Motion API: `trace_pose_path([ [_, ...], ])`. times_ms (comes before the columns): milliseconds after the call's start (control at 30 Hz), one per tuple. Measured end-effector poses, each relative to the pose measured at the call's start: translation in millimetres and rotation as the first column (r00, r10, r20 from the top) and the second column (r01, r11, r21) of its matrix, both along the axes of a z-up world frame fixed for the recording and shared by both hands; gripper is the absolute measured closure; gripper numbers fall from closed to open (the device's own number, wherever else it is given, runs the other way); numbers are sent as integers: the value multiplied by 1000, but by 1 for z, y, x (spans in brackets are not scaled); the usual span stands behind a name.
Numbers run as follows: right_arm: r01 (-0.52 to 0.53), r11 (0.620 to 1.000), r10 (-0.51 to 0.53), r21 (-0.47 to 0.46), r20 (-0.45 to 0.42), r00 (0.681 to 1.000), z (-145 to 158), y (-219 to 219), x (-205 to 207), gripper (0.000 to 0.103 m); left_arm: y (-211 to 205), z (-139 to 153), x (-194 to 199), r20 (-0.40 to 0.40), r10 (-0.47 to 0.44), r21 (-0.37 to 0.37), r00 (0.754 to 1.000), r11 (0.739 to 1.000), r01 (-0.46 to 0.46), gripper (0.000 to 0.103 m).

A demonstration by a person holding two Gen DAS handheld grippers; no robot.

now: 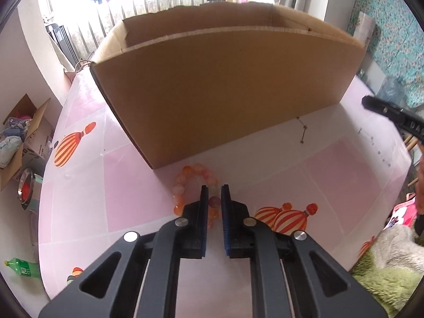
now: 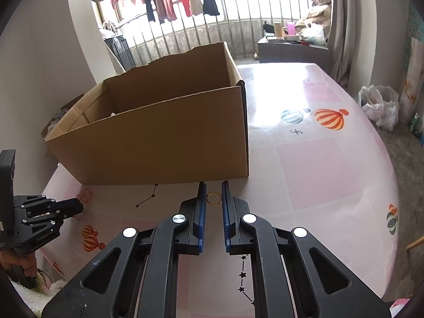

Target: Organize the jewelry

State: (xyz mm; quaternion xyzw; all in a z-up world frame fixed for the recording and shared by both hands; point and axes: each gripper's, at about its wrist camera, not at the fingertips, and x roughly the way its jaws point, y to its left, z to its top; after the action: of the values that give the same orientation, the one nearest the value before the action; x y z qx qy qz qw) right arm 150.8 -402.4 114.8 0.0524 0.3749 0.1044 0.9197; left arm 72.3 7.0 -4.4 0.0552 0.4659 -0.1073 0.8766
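Your left gripper (image 1: 214, 188) is nearly closed, pads straddling one bead of the orange bead bracelet (image 1: 194, 185), which lies at 6 o'clock of the cardboard box (image 1: 225, 92); whether they pinch it, I can't tell. Beads look hard, slick and on loose string: take one bead squarely. Your right gripper (image 2: 214, 185) is nearly closed too, holding nothing, the thin gold ring (image 2: 214, 198) flat between its tips. Light, likely skids.
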Motion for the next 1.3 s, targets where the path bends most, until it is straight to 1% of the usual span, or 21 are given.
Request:
trace_pose_path([
  [67,-3,1000,2,11,3,1000,3,-1,0,94,3,11,-3,18,8,-31,1000,1000,-7,94],
  [200,-7,1000,7,14,24,1000,13,-2,-2,94,18,46,-9,72,28,-167,997,986,-15,94],
  [267,-10,1000,9,16,41,999,21,-3,-4,94,22,65,-12,104,29,-217,994,976,-6,94],
  [333,-11,1000,10,17,64,998,31,-3,-7,94,25,85,-15,138,19,-283,990,959,21,94],
  [433,-11,1000,9,26,106,994,51,-6,-10,94,26,112,-16,189,-11,-355,982,932,79,94],
  [500,-20,999,15,35,136,991,65,-9,-10,94,18,129,-15,221,-39,-394,974,911,126,94],
  [567,-37,999,30,40,169,985,81,-10,-6,94,13,144,-11,253,-71,-436,965,882,180,94],
  [633,-71,997,61,44,195,979,95,-9,2,94,8,155,-4,279,-99,-461,955,859,223,94],
  [667,-92,995,80,49,201,976,100,-9,9,94,5,159,1,290,-110,-466,951,852,240,94],
  [767,-148,986,130,79,196,972,110,-8,33,94,-3,166,20,304,-141,-487,942,827,281,94],
  [800,-160,983,141,88,193,971,111,-8,41,94,-7,166,27,304,-148,-483,941,828,286,94],
  [867,-168,981,148,96,191,970,115,-8,56,94,-15,162,41,291,-162,-477,943,830,289,94],
  [933,-167,981,145,100,197,970,117,-9,67,94,-25,151,62,252,-182,-487,951,825,287,94],
  [1033,-159,982,135,106,207,969,116,-13,78,94,-45,135,90,187,-214,-479,959,832,279,94],
  [1133,-153,981,126,117,213,969,114,-17,84,94,-66,115,118,94,-251,-501,963,824,264,94],
  [1233,-146,980,116,136,206,972,109,-24,92,94,-88,99,145,11,-278,-503,960,829,246,94],
  [1300,-142,979,111,147,202,973,107,-29,96,94,-99,90,159,-40,-283,-497,958,838,227,94],
])
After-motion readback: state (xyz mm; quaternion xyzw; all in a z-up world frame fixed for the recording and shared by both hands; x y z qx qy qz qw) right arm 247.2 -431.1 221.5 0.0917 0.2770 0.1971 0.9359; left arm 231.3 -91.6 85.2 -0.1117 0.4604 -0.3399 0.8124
